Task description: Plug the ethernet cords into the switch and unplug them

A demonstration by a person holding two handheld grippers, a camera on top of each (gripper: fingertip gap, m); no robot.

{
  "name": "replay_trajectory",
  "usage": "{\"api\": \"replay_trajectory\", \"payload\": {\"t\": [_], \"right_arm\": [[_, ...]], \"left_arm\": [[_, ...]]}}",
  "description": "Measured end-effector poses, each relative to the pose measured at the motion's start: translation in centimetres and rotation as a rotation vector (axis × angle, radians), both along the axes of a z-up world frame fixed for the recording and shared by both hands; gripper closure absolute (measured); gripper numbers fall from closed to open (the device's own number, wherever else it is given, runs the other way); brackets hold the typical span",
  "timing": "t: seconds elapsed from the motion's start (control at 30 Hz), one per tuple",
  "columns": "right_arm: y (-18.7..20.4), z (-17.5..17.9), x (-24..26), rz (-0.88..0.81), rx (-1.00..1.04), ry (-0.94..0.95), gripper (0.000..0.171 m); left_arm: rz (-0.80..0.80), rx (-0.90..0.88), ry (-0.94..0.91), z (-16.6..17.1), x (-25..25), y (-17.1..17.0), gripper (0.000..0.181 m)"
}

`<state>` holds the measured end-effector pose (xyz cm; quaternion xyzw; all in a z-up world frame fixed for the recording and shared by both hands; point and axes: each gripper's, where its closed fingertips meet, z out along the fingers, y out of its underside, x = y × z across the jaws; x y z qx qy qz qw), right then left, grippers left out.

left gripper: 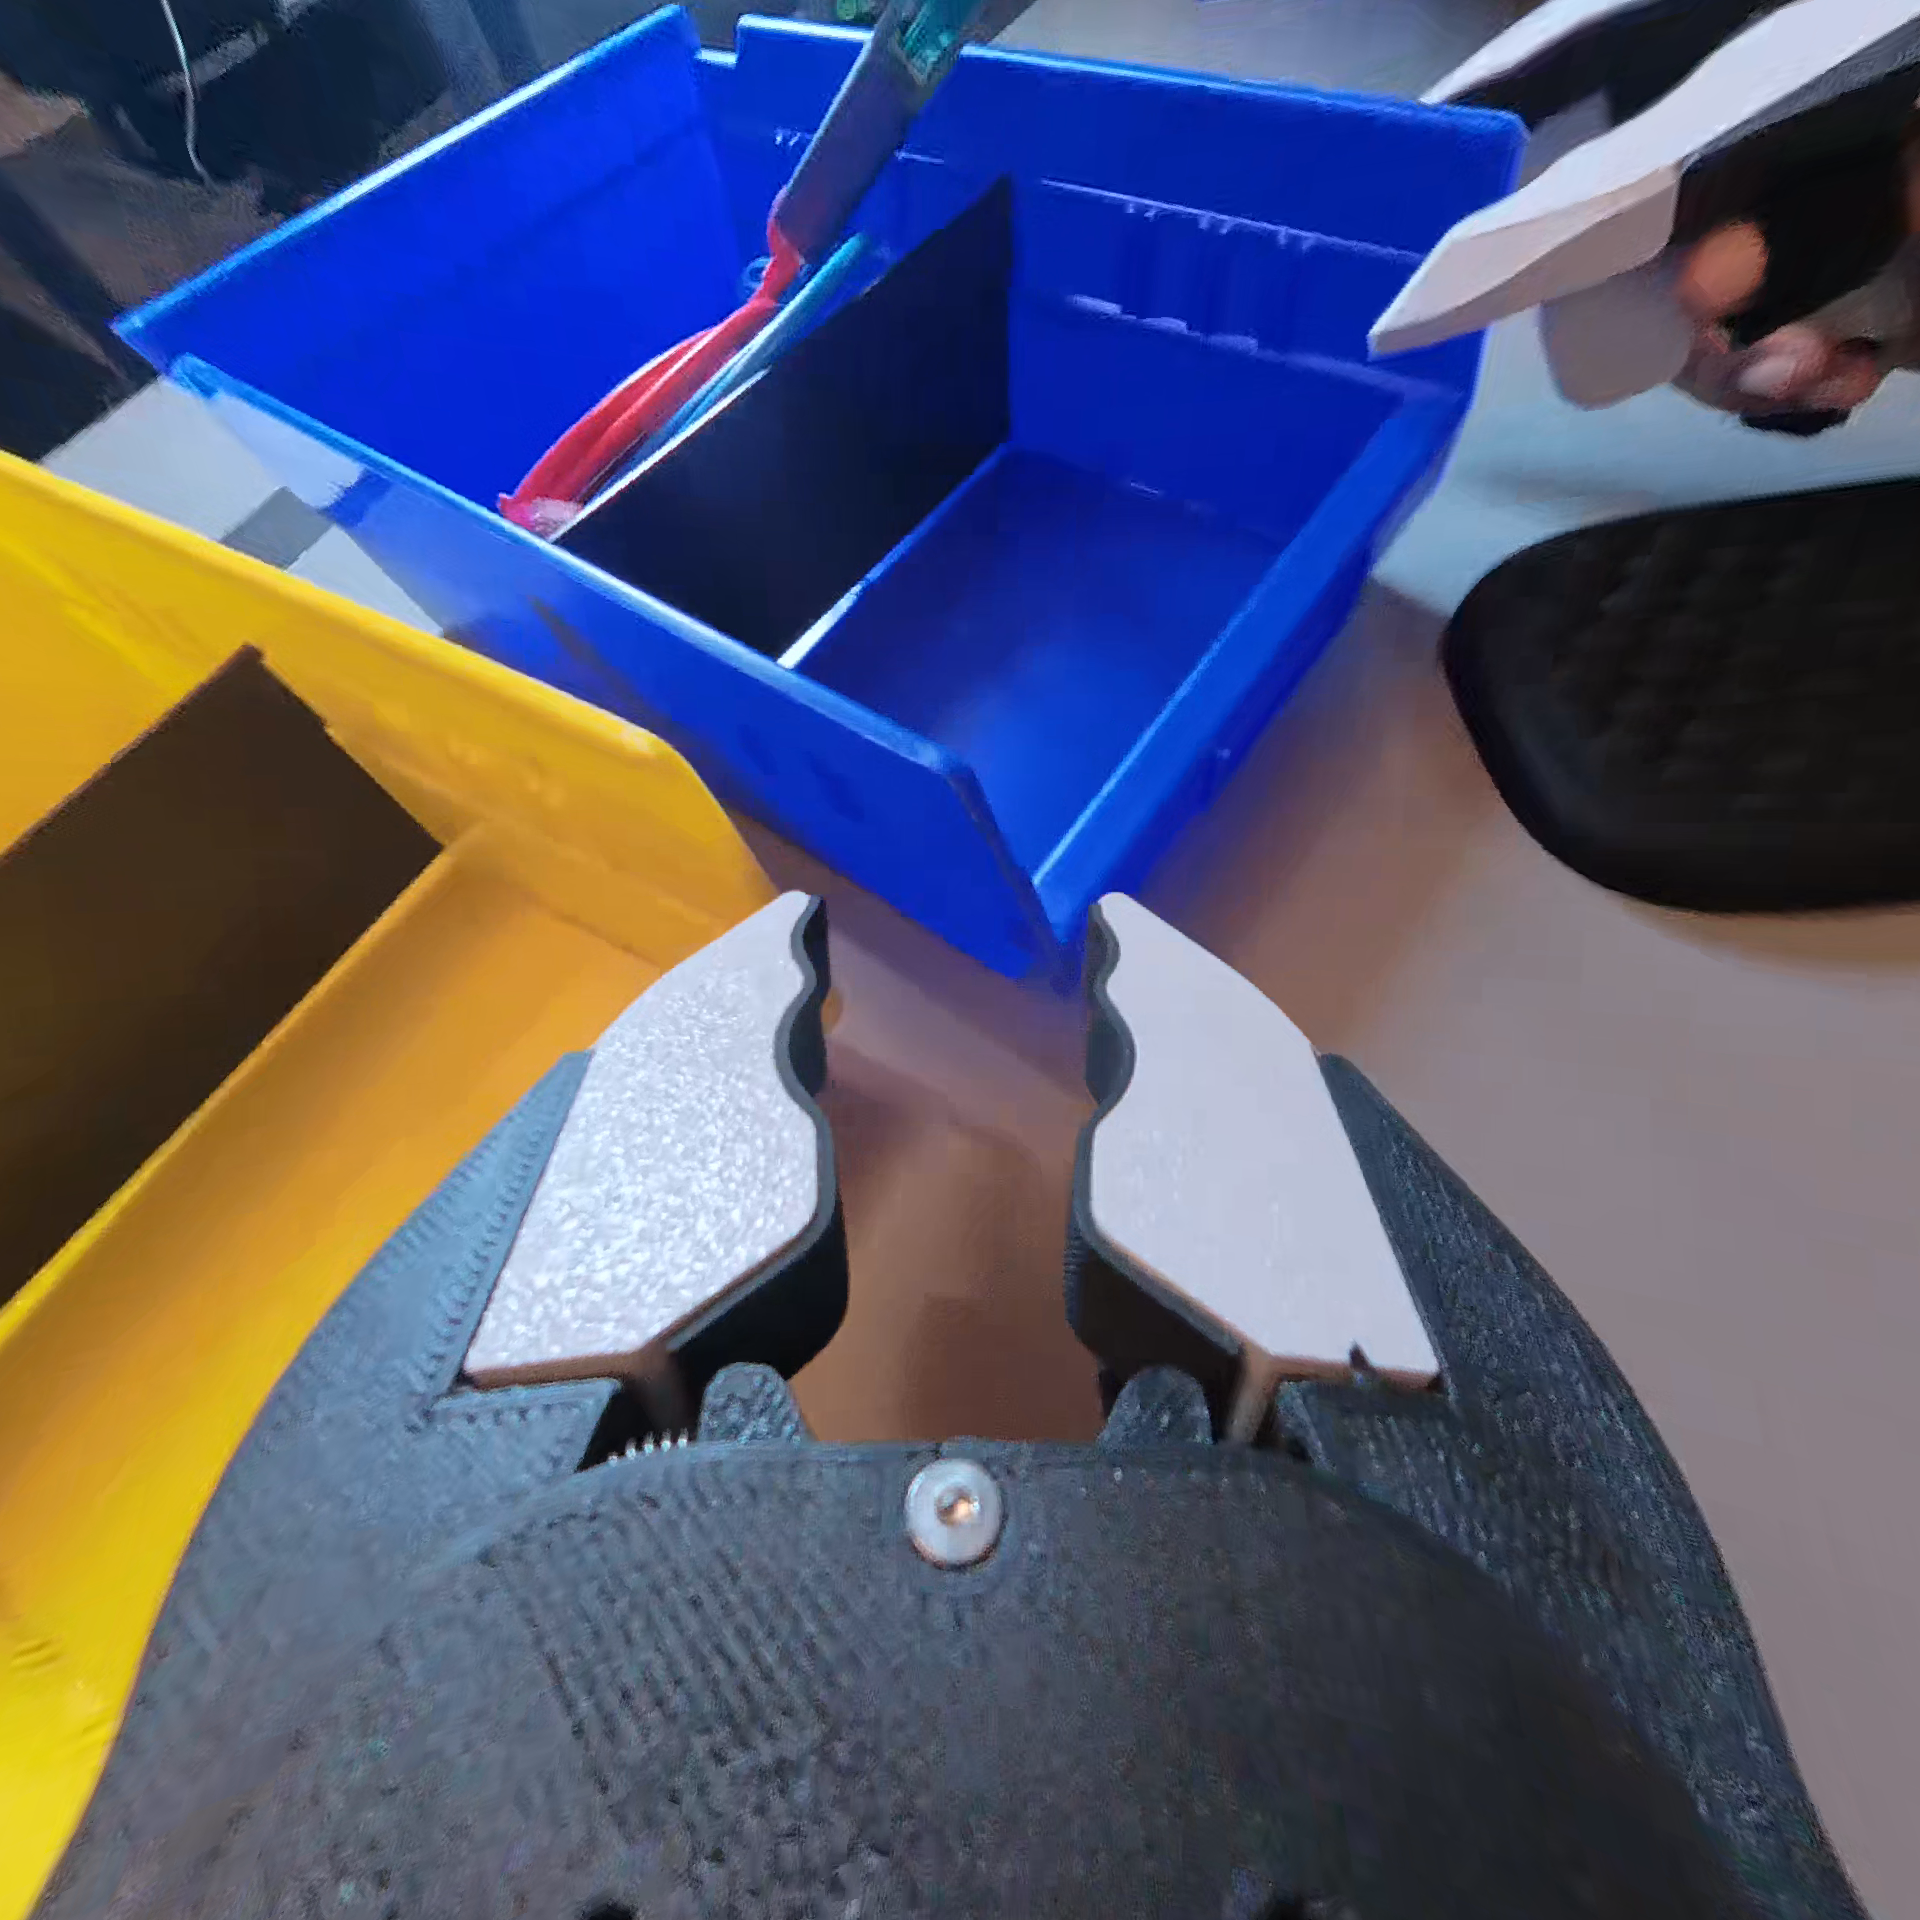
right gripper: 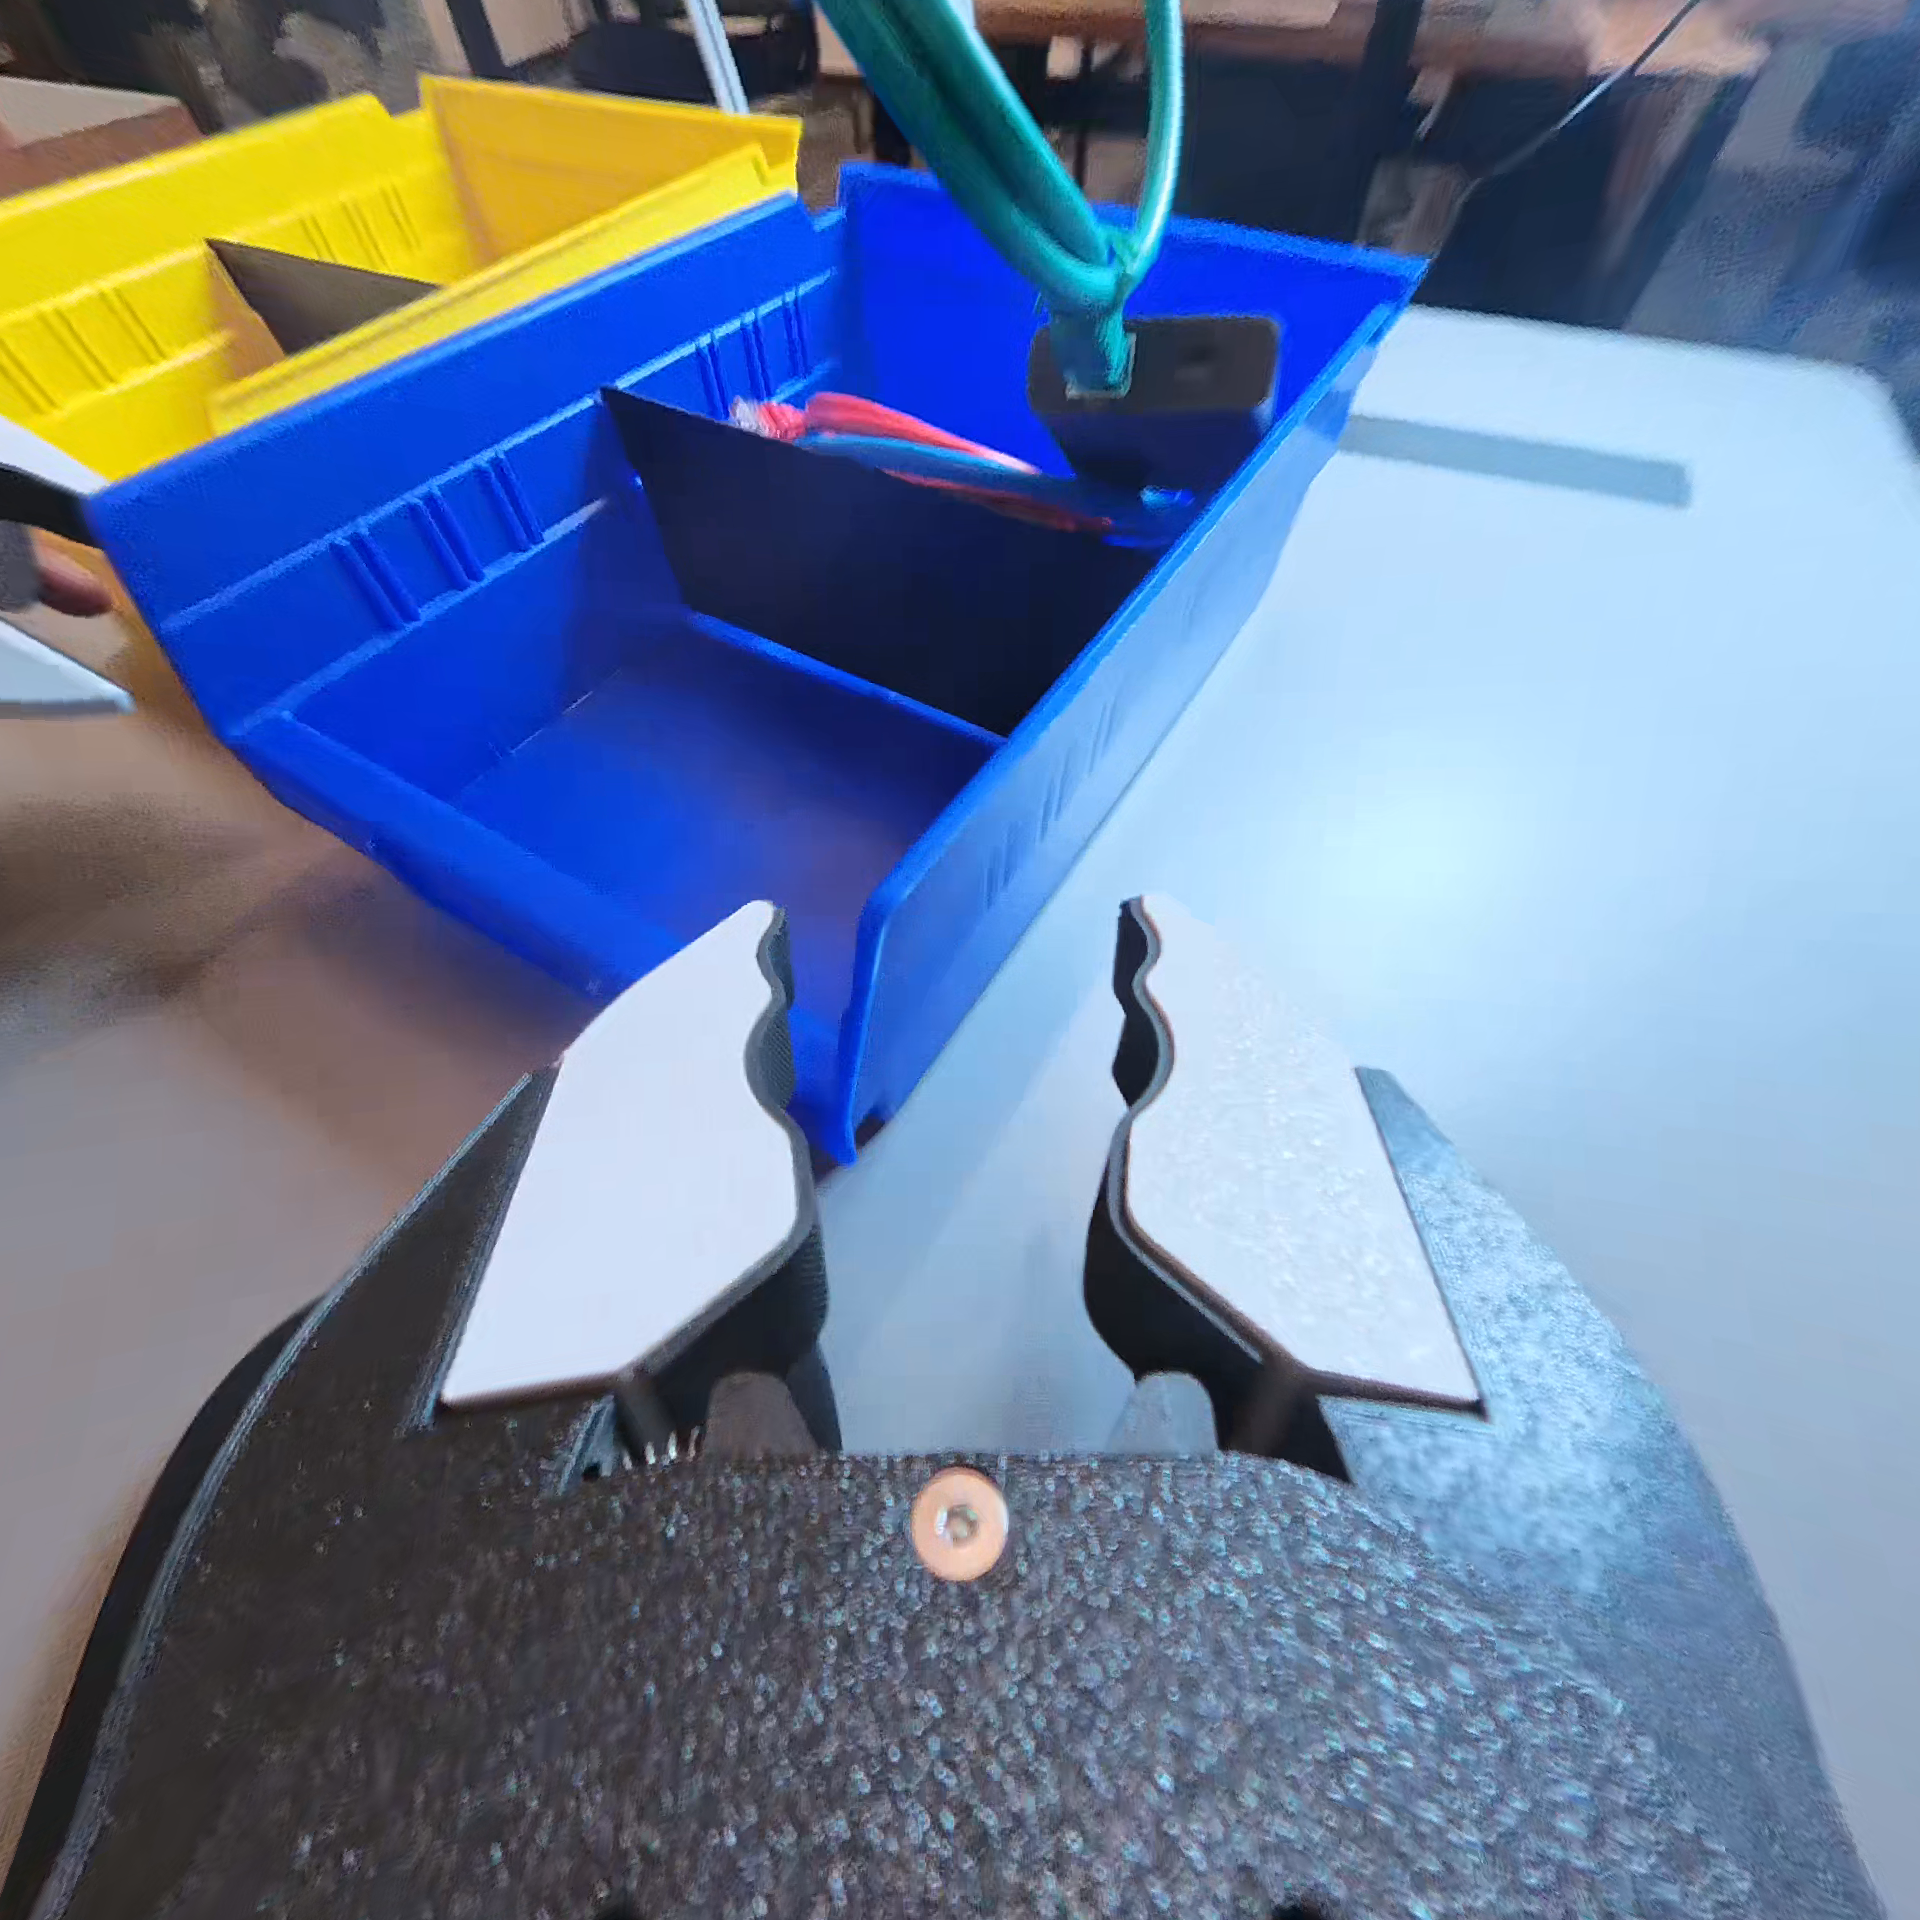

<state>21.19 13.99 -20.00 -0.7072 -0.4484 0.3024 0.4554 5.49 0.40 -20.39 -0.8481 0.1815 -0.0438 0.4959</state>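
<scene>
A small black switch [right gripper: 1153, 384] sits at the far end of the blue bin [right gripper: 436, 457], behind its black divider [right gripper: 831, 561]. A green ethernet cord [right gripper: 997, 156] is plugged into the switch and rises out of the top of the view. Red cords [right gripper: 883, 421] and a blue cord lie in the same far compartment; the red cords also show in the left wrist view [left gripper: 644, 405]. My left gripper [left gripper: 956, 935] is open and empty at the bin's near corner. My right gripper [right gripper: 951, 935] is open and empty over the bin's near right corner.
A yellow bin [left gripper: 499, 748] with a black divider stands left of the blue bin [left gripper: 852, 769]. A black padded seat [left gripper: 1704, 707] lies to the right. The right gripper [left gripper: 1455, 208], held by a hand, hovers beyond the bin. The table [right gripper: 1507, 831] stretches pale to the right. The left gripper is farther from the black padded seat [left gripper: 1704, 707], some 15 cm, than the right, some 12 cm.
</scene>
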Motion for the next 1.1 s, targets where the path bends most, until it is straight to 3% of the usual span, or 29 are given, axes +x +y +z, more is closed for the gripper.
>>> {"api": "replay_trajectory", "payload": {"t": [0.07,0.1,0.2,0.33,0.47,0.6,0.77,0.9,1.1], "right_arm": [[1.0,-1.3,-1.3,0.016,-0.02,-0.053,0.119],[1.0,-1.4,-1.9,0.038,-0.039,-0.052,0.141],[1.7,-1.2,-1.6,-0.02,0.091,-0.136,0.153],[0.3,-0.3,0.0,-0.073,0.225,-0.149,0.155],[-3.6,2.5,3.2,-0.109,0.354,-0.107,0.157],[-9.5,6.3,6.1,-0.129,0.483,-0.028,0.156],[-17.8,11.3,7.2,-0.033,0.564,0.079,0.154],[-23.1,12.9,2.3,0.132,0.573,0.167,0.155],[-29.7,11.9,-9.9,0.397,0.489,0.265,0.155]], "left_arm": [[0.032,0.003,-0.067,-0.4,0.6,1.3,0.134],[0.053,0.014,-0.077,-0.5,0.6,2.0,0.139],[0.1,0.05,-0.218,-0.1,1.3,3.9,0.146],[0.142,0.094,-0.067,-0.1,1.2,4.4,0.155],[0.103,0.218,-0.006,3.1,3.4,1.6,0.161],[0.069,0.359,0.064,7.5,6.0,-3.6,0.161],[0.082,0.469,0.165,12.6,7.4,-13.2,0.16],[0.2,0.52,0.26,14.4,4.1,-21.1,0.159],[0.431,0.461,0.394,13.7,-4.3,-30.9,0.157]]}}
